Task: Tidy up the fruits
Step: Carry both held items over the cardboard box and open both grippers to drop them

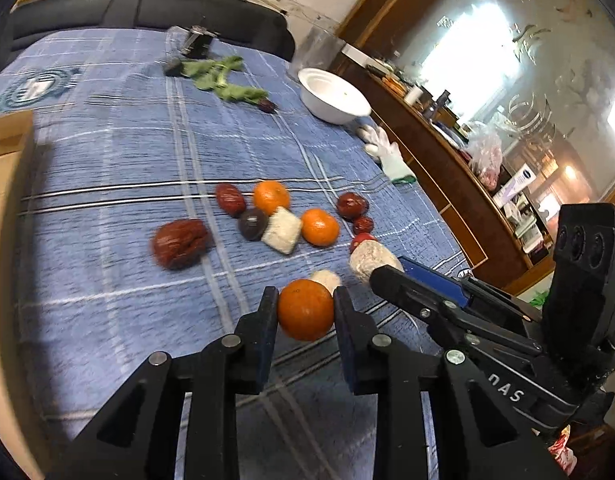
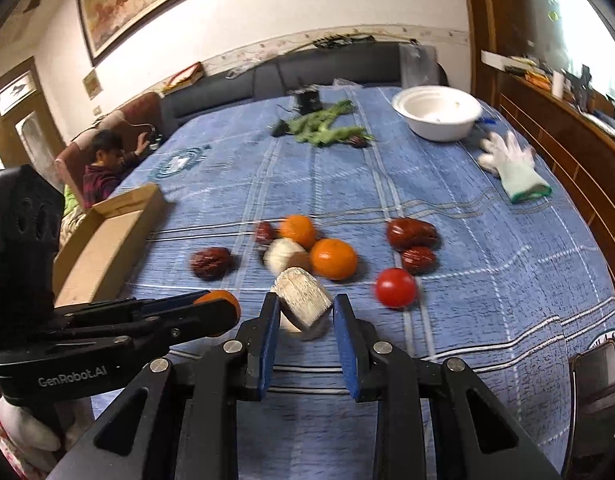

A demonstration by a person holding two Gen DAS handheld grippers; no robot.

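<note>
The left tongs (image 1: 306,300) are clamped on a round orange tangerine (image 1: 305,309), held just above the blue plaid cloth (image 1: 119,152) on the table; being round, it shows no long axis. The right tongs (image 2: 303,312) are clamped on a pale, rough-skinned chunk (image 2: 303,298), blunt and block-like, whose long axis tilts from upper left to lower right across the jaws. Beyond them, more fruit lies loosely clustered: two tangerines (image 2: 333,258), a red tomato (image 2: 396,287), wrinkled dark-red dates (image 2: 411,233) lying lengthwise left to right, and another pale chunk (image 2: 285,255). A white bowl (image 2: 437,112) sits at the far right, a white glove (image 2: 511,168) just beside it, leafy greens (image 2: 327,126) at the far middle, and a cardboard box (image 2: 107,240) on the left edge.
</note>
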